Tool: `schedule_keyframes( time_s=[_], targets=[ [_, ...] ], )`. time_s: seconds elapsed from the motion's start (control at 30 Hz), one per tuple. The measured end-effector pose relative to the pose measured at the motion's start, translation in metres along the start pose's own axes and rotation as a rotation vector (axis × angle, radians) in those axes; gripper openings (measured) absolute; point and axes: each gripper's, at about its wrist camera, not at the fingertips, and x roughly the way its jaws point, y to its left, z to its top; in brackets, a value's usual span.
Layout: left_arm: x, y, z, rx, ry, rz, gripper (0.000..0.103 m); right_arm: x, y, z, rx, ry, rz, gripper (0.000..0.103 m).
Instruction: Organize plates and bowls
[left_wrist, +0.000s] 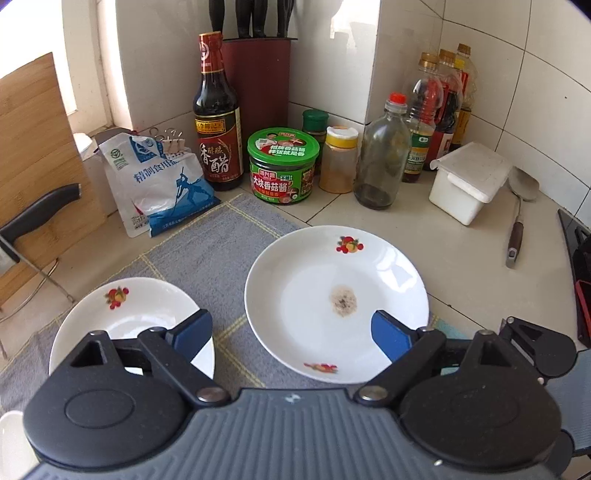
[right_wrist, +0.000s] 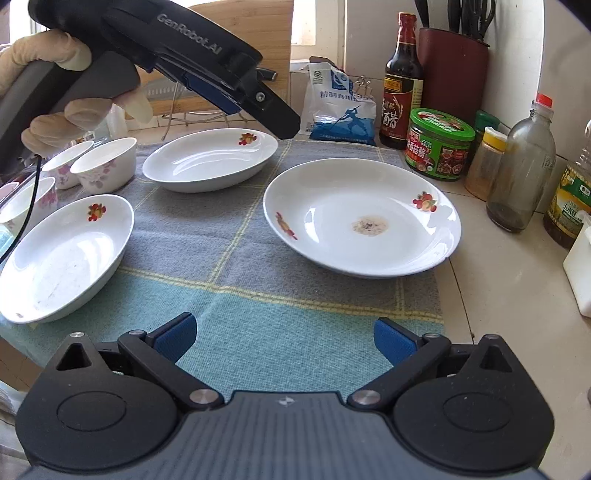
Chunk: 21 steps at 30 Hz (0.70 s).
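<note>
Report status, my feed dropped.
Left tongs open, empty. Right tongs open, empty. Stained plate on cloth, unstacked. Nothing blocking.

Glazed white plate (right_wrist: 362, 218), glossy, with a dull brown stain at centre. At its 9 o'clock, a woven checked cloth (right_wrist: 229, 258), matt. At 12 o'clock, a green-lidded plastic jar (right_wrist: 439, 144) with a shiny printed label. At 2 o'clock, a clear glass bottle (right_wrist: 524, 170), cloudy. Upper left, a pale wooden board (left_wrist: 33, 155).

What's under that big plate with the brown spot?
The big plate sits partly on the grey checked cloth, its right edge over the bare counter. Anything directly beneath it is hidden.
</note>
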Motion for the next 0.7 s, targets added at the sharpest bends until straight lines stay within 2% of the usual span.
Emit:
schedule_keyframes(
  time_s=[0.33,0.7],
  targets=[
    [-0.078,-0.040,-0.070,-0.058,-0.052,0.108,0.093,-0.034,0.032,-0.020,-0.057,-0.029,0.048,0.103],
    [-0.133,-0.054,-0.149,-0.168,-0.023,0.214,0.093,-0.059,0.063,-0.036,-0.121,-0.056,0.120,0.103]
  ],
)
